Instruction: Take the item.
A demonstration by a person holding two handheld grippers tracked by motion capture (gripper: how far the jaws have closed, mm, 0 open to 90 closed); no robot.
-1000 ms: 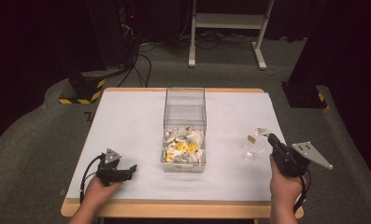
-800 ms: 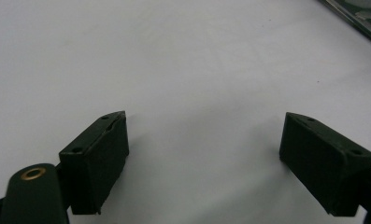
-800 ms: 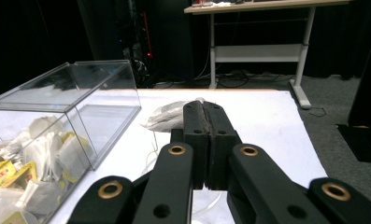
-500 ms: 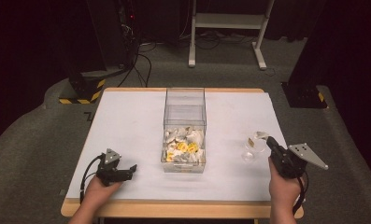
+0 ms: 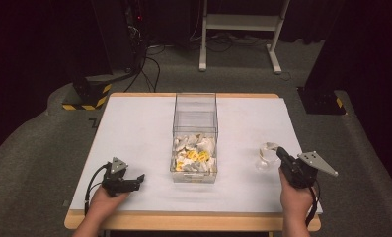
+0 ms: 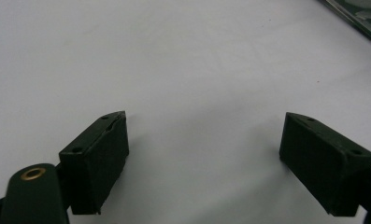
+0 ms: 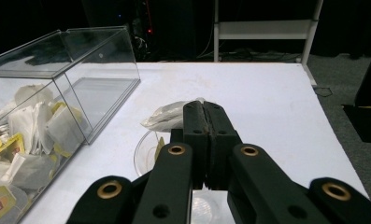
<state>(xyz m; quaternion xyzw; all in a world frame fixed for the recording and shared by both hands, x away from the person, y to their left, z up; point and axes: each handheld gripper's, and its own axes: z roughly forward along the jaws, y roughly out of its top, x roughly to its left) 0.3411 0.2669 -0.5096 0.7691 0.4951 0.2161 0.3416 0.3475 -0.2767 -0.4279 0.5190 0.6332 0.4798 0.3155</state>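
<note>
Teabag (image 7: 167, 115): one, seemingly pinched in clenched right claw (image 7: 204, 109); left claw (image 6: 204, 140) released.

White tea bag (image 7: 167, 115), crumpled and limp, lying roughly level, pinched at one end, hanging just above a small clear glass cup (image 7: 148, 156), cup upright on the table, right of the clear box (image 5: 195, 133)

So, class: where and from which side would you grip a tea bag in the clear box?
Probably a raised corner of a top tea bag, from straight above: the clear box has walls closing every side, and only its top is open.
</note>
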